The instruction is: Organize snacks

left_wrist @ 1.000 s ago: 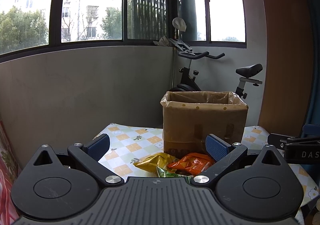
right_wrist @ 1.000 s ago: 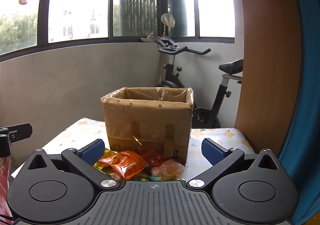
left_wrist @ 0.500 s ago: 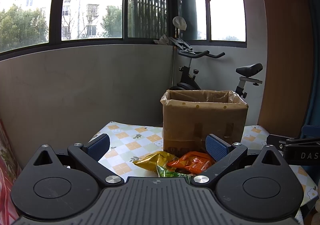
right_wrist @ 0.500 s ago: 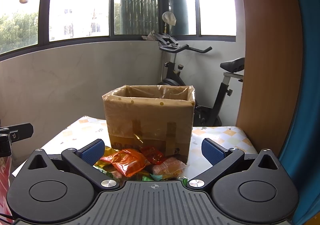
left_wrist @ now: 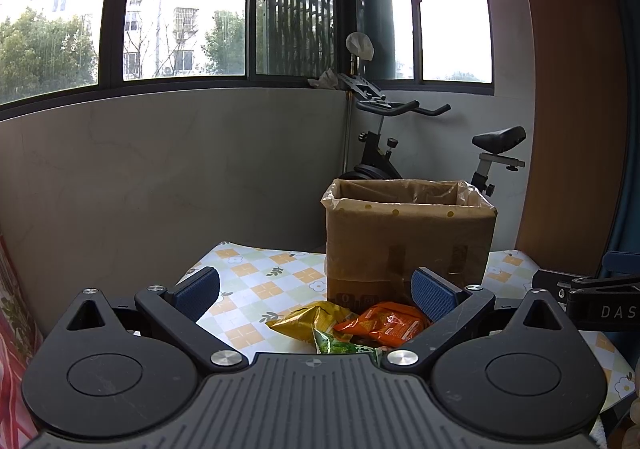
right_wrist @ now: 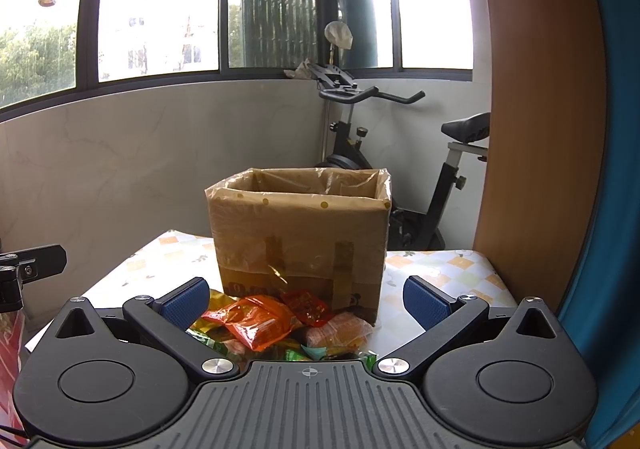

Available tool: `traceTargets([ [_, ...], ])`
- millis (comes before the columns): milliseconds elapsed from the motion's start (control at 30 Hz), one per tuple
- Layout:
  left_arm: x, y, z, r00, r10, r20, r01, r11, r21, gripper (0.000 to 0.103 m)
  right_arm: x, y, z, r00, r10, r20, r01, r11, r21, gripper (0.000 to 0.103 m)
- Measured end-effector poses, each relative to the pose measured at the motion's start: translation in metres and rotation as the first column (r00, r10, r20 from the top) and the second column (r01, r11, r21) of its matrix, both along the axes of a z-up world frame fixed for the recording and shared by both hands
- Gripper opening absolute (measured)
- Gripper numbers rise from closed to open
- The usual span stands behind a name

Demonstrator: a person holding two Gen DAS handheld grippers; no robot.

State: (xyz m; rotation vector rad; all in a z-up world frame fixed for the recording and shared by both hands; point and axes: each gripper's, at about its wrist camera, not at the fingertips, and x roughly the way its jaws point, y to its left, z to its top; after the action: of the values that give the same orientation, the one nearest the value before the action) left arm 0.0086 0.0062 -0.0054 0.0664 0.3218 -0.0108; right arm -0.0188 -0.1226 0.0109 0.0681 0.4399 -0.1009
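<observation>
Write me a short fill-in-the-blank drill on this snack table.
1. The snack packets lie in ___ of the cardboard box.
2. Both the left gripper and right gripper are ___.
3. The packet atop the pile is ___ in colour.

Missing words: front; open; orange

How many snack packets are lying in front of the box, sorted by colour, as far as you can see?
Judged from the right wrist view; the pile is partly hidden by the gripper body, so more may lie below.
Orange packet: 1
Red packet: 1
Pale orange packet: 1
Yellow packet: 1
Green packets: at least 2
Total: at least 6, all outside the box.
</observation>
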Motion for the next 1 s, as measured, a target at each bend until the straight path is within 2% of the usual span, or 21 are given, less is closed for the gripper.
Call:
traceTargets([
  [267,0.0,0.002,0.001,1.0,0.001,0.0,-0.001,1.0,-0.002,0.103,0.0,-0.001,-0.001,1.0,0.002,0.005,-0.002,1.0,0.003,0.103],
  [433,0.013,0.007,-0.001,1.0,-0.008,-0.02,0.007,1.0,-0.025,0.103,0.008,-0.014,-0.009,0.998,-0.006,0.056,0.004,0.999,0.042,0.103],
  [667,0.05,0.013,-0.027,0.996,0.052,-0.067,-0.053,0.998,-0.025,0.103,0.038,-0.039,-0.051,0.979,-0.145,0.141,0.136,0.988,0.071,0.103],
  [767,0.067,0.017,-0.042,0.993,0.082,-0.081,-0.082,0.997,-0.003,0.103,0.046,-0.048,-0.073,0.972,-0.201,0.125,0.188,0.976,0.106,0.103],
  [833,0.081,0.02,-0.052,0.991,0.072,-0.109,-0.074,0.997,-0.014,0.103,0.048,-0.052,-0.091,0.963,-0.245,0.109,0.232,0.965,0.121,0.103],
  [1000,0.107,0.011,-0.087,0.986,0.017,-0.167,-0.024,0.999,-0.042,0.103,0.056,-0.059,-0.127,0.972,-0.233,0.005,0.23,0.964,0.136,0.103],
])
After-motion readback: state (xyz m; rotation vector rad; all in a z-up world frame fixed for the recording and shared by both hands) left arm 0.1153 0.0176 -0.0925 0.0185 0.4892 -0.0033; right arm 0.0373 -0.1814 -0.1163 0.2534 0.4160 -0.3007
